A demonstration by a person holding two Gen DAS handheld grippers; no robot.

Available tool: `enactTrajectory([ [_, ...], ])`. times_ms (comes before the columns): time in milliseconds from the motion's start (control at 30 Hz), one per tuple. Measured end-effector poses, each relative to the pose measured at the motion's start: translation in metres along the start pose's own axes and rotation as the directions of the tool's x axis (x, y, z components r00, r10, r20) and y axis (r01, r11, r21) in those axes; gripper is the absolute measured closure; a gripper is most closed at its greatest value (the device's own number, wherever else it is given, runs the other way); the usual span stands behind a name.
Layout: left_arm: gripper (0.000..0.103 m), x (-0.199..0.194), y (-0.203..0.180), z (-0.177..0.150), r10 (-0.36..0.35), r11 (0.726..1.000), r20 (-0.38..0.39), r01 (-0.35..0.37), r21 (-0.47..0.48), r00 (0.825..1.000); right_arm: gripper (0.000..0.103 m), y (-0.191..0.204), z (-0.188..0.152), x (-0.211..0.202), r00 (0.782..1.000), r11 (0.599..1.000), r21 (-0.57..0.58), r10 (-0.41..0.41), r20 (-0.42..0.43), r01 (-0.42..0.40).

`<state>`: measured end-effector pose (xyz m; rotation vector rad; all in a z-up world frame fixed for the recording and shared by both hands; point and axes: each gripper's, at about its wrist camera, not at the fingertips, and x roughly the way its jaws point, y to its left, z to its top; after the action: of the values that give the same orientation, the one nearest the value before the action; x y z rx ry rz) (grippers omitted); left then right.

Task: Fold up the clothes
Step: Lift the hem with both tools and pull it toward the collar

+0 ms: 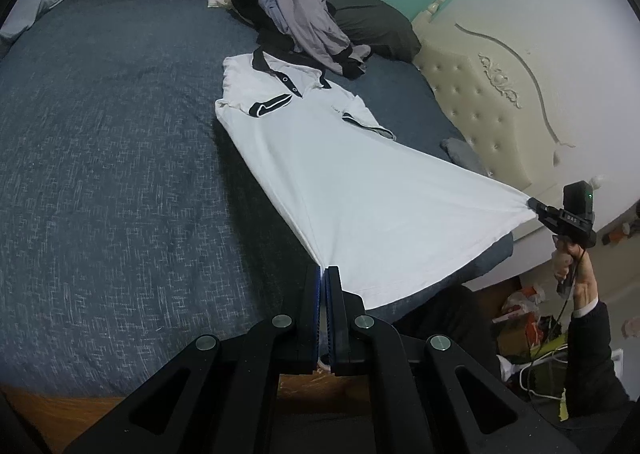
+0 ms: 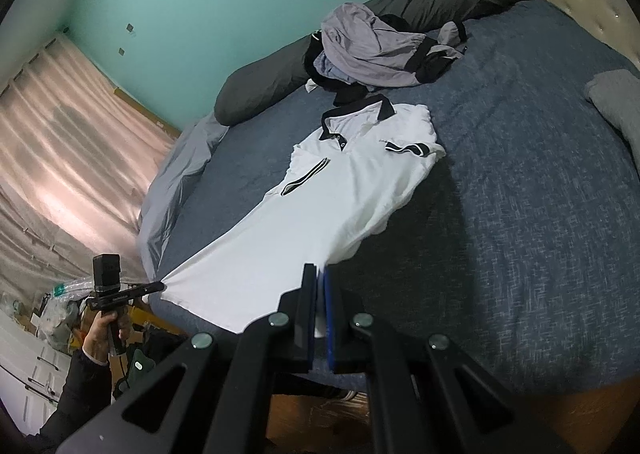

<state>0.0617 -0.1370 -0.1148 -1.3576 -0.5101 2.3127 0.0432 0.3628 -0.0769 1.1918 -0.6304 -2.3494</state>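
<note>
White polo shirt (image 1: pixel 332 157) spread on blue bed cover (image 1: pixel 100 141), collar at far end near heap of grey and dark clothes (image 1: pixel 304 25), hem lifted at near bed edge. Left gripper (image 1: pixel 323 274) angled down, fingers clenched on one hem corner. Right gripper (image 1: pixel 534 203) clenched on other corner, hand (image 1: pixel 576 270) below on grip, dark sleeve (image 1: pixel 592 350). Hem stretched taut between grippers. Padded headboard (image 1: pixel 492 101) on right.

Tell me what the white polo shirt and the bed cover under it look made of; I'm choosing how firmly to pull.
White polo shirt: looks like a soft, matte cotton-type knit; it stretches into taut creases toward the left gripper and right gripper, both clamped on its hem. Bed cover: seemingly a woven, heathered blue fabric with pale flecks, matte. The exact fibre can't be told.
</note>
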Motion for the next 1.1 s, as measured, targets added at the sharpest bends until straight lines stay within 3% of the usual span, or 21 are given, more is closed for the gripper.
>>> enactTrajectory([
  [700,0.101,-0.028,-0.024,-0.001,-0.017,0.999,0.022,0.015,0.052,1.000,0.100,0.014,-0.002,-0.029,1.000,0.998,-0.059,-0.005,0.017,0.006],
  [1100,0.100,-0.009,-0.020,0.030,-0.019,0.999,-0.002,0.019,0.040,1.000,0.100,0.003,0.014,-0.009,1.000,0.999,-0.049,-0.008,-0.021,0.007],
])
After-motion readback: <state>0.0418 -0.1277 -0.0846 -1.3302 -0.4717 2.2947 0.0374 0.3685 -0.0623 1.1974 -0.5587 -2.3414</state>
